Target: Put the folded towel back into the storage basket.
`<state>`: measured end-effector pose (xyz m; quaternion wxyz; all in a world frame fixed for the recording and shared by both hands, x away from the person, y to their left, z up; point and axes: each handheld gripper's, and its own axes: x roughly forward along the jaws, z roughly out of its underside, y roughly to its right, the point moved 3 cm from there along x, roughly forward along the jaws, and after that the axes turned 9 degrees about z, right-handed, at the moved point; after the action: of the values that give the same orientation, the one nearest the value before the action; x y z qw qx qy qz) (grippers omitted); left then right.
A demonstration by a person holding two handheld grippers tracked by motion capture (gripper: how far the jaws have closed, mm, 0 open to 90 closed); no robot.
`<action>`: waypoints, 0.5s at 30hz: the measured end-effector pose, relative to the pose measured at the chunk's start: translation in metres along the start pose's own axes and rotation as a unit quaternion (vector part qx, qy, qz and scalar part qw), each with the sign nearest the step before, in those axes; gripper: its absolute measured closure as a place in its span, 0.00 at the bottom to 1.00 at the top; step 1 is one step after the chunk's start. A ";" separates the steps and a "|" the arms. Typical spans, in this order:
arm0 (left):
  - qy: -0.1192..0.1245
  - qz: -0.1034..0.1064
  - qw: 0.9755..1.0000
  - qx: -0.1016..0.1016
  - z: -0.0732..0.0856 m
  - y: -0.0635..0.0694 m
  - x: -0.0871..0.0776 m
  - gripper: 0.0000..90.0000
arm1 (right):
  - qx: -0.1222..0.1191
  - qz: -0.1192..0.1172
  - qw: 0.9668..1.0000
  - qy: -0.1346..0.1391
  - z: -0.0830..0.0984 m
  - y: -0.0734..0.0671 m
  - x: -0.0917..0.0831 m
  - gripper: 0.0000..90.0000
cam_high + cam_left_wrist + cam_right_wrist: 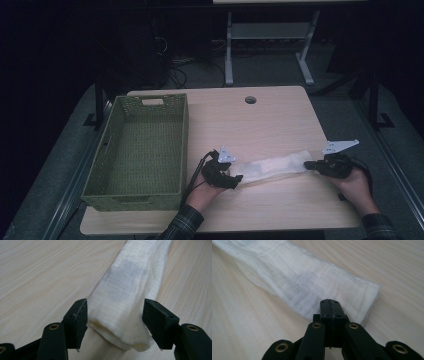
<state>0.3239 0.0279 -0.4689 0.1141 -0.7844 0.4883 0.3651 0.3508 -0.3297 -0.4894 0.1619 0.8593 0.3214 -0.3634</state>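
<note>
A long folded white cloth (272, 167) lies flat on the light wooden table (260, 125), running between my two grippers. My left gripper (237, 179) is at the cloth's left end. In the left gripper view the cloth (125, 297) has its end between the spread jaws of this gripper (115, 315), which stand on either side without squeezing it. My right gripper (307, 164) is at the cloth's right end. In the right gripper view its jaws (329, 301) are pressed together over the near edge of the cloth (307, 282); whether any fabric is pinched I cannot tell.
A green woven basket (185, 145) with handle cut-outs stands on the table's left half, close to my left hand. A round cable hole (250, 100) sits near the far edge. Beyond the table are a dark floor and the legs of a white frame (229, 55).
</note>
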 end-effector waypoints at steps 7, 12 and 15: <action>0.005 -0.001 1.000 -0.002 0.000 -0.002 -0.002 0.41 | -0.004 0.009 1.000 0.001 -0.022 0.009 0.021 1.00; 0.008 -0.004 1.000 -0.002 0.000 -0.002 -0.003 0.41 | -0.010 0.010 1.000 0.004 -0.038 0.014 0.037 1.00; 0.007 -0.003 1.000 -0.002 0.000 -0.003 -0.004 0.41 | -0.009 0.005 1.000 0.009 -0.046 0.017 0.046 1.00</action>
<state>0.3252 0.0315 -0.4668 0.1102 -0.7887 0.4857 0.3605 0.4105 -0.2991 -0.4908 0.1680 0.8626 0.3222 -0.3520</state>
